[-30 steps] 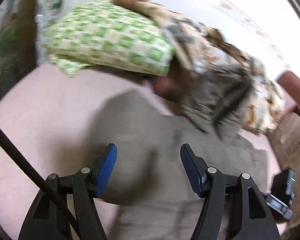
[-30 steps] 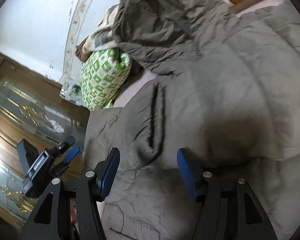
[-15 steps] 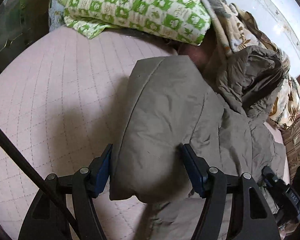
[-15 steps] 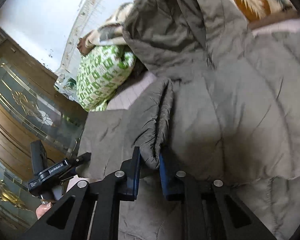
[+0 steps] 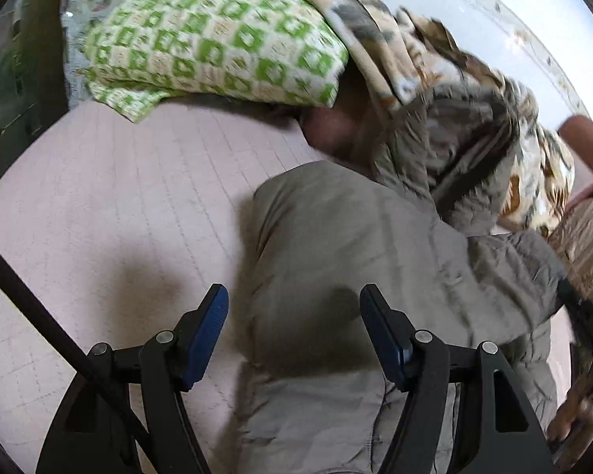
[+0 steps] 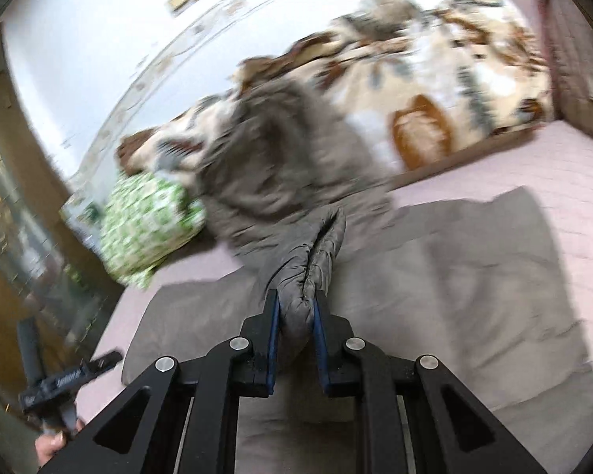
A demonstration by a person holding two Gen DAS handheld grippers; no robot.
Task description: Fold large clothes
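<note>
A large grey padded jacket lies spread on the pink quilted bed cover. My left gripper hovers open over the jacket's left edge, and its blue pads do not press the fabric. In the right wrist view my right gripper is shut on a bunched fold of the jacket, which it holds raised above the flat part. The hood end rests against the bedding behind. The left gripper shows at the lower left there, held by a hand.
A green-and-white checked pillow and a floral blanket are piled along the far side against a white wall. A wooden cabinet with glass stands at the left. A brown bed frame bounds the right.
My right gripper has shut on a fold of the jacket and lifted it. The left gripper, which straddled the folded edge half a second ago, now stands clear of it.
</note>
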